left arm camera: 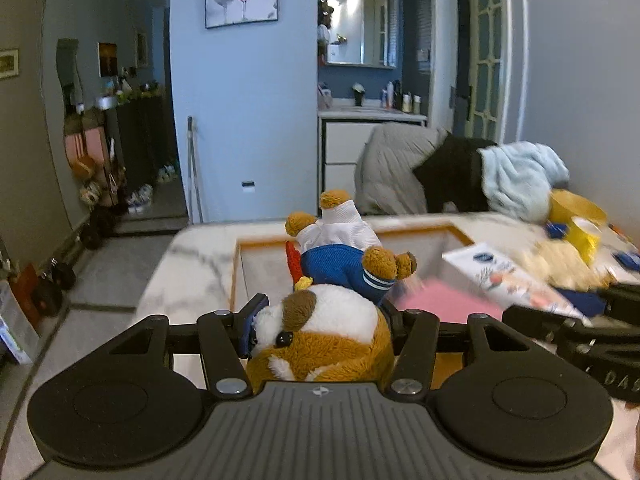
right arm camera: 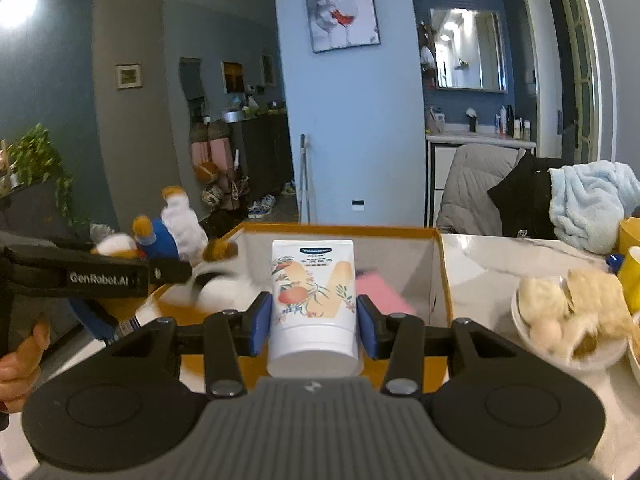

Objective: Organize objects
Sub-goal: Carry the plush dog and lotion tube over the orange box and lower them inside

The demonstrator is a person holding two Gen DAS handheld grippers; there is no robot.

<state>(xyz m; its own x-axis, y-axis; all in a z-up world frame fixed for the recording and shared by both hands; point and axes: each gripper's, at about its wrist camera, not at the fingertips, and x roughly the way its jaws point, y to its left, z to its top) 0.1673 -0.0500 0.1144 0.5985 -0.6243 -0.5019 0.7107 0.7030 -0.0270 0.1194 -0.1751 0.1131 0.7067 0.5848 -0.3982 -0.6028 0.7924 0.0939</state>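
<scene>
My left gripper (left arm camera: 320, 320) is shut on a plush toy dog (left arm camera: 324, 332) in blue and white clothes, held above the open orange-rimmed box (left arm camera: 240, 246). The toy (right arm camera: 168, 236) and the left gripper (right arm camera: 176, 272) also show at the left of the right wrist view. My right gripper (right arm camera: 314, 320) is shut on a white lotion tube (right arm camera: 312, 300) with a floral print, held upright over the box (right arm camera: 438, 240). The tube (left arm camera: 508, 276) shows at the right of the left wrist view. A pink flat object (left arm camera: 440, 304) lies inside the box.
The box stands on a marble table (left arm camera: 188, 264). A white bowl of pale food (right arm camera: 568, 312) and a yellow cup (right arm camera: 632, 280) stand right of the box. Clothes and a light blue blanket (right arm camera: 588, 204) hang over chairs behind the table.
</scene>
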